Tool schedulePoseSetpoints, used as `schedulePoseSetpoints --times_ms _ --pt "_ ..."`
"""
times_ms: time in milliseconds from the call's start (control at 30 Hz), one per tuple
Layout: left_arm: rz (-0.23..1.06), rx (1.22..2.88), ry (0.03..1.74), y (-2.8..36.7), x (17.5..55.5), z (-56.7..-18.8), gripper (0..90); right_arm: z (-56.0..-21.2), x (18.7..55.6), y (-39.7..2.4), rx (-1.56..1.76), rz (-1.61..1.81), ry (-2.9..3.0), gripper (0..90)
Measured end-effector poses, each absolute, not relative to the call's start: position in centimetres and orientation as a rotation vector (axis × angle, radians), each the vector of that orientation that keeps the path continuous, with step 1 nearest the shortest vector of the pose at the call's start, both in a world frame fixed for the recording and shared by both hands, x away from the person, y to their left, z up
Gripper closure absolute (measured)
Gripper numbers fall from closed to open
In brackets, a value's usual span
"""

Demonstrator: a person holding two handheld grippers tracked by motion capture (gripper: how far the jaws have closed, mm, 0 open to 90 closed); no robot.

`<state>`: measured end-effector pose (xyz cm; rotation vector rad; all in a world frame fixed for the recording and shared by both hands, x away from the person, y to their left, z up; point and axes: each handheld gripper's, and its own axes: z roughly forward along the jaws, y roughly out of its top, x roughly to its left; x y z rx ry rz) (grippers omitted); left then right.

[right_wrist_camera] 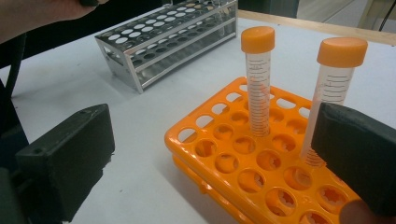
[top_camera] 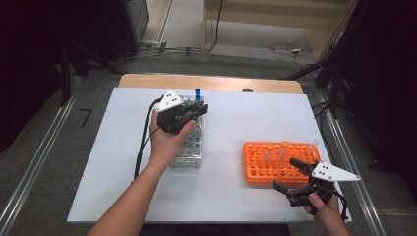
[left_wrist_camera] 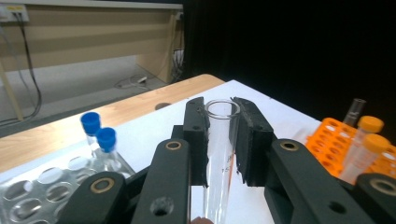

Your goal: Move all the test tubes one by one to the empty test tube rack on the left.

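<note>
Left gripper (left_wrist_camera: pixel 219 140) pinches a clear glass tube (left_wrist_camera: pixel 219 154) upright above the clear rack (top_camera: pixel 189 150). Right gripper (top_camera: pixel 295 178) waits spread beside the orange rack (top_camera: pixel 255 162). Handling: carry the tube level, keep it vertical, and line it up over a free hole before lowering.

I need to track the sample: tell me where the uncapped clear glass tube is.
The uncapped clear glass tube is clamped between the left gripper jaws, above the clear rack at the table's left.
</note>
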<state>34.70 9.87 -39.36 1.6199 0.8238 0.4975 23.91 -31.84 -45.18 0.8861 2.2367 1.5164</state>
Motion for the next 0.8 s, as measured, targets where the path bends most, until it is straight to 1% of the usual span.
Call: schedulePoseSetpoints --times_ms 400,800 --pt "0.579 1.628 0.879 10.0 38.0 -39.4 76.2 -45.4 24.0 -31.9 0.884 1.502 2.229 0.0" --pt "0.625 1.607 0.935 10.1 40.6 -40.3 76.2 -45.6 24.1 -31.8 0.883 1.494 2.246 0.0"
